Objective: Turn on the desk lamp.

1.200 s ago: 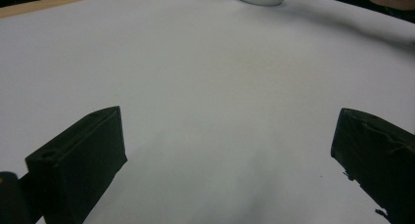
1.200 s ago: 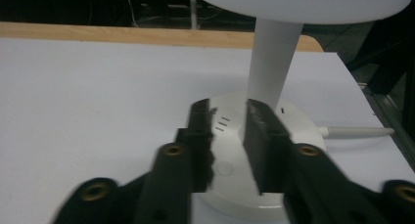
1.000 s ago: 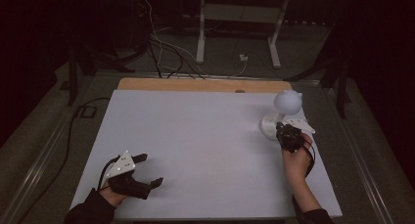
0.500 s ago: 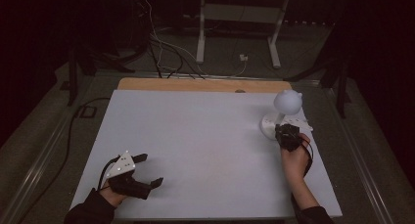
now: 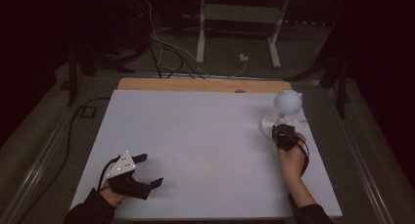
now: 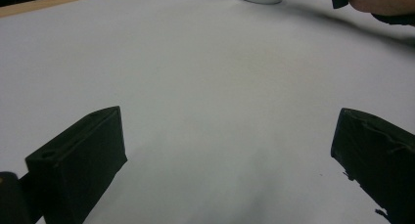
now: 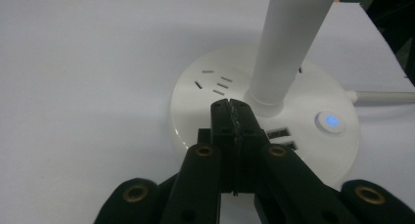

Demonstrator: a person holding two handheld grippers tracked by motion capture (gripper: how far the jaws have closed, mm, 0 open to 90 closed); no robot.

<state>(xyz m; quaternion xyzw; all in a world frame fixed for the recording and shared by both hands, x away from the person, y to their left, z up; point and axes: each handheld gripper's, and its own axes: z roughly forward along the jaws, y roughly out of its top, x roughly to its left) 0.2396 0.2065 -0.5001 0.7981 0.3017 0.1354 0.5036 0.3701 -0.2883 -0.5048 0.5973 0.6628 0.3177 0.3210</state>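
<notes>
A white desk lamp [image 5: 286,102] with a round head stands at the table's right side on a round white base [image 7: 205,111] that has socket slots, USB ports and a lit blue button [image 7: 331,121]. My right gripper [image 7: 232,105] is shut, jaws pressed together with nothing between them. Its tips hover over the base, just in front of the lamp's stem [image 7: 284,43]. In the high view the right gripper [image 5: 284,134] sits at the base's near edge. My left gripper [image 5: 147,171] rests near the table's front left, open and empty, its black jaws wide apart over bare table.
The white tabletop [image 5: 195,136] has a wooden strip [image 5: 195,85] along its far edge. A white cable [image 7: 386,95] leaves the lamp base to the right. Cables and a metal stand [image 5: 240,23] lie on the dark floor beyond the table.
The right gripper has shifted slightly at the lamp base and stays shut. The left gripper has not moved.
</notes>
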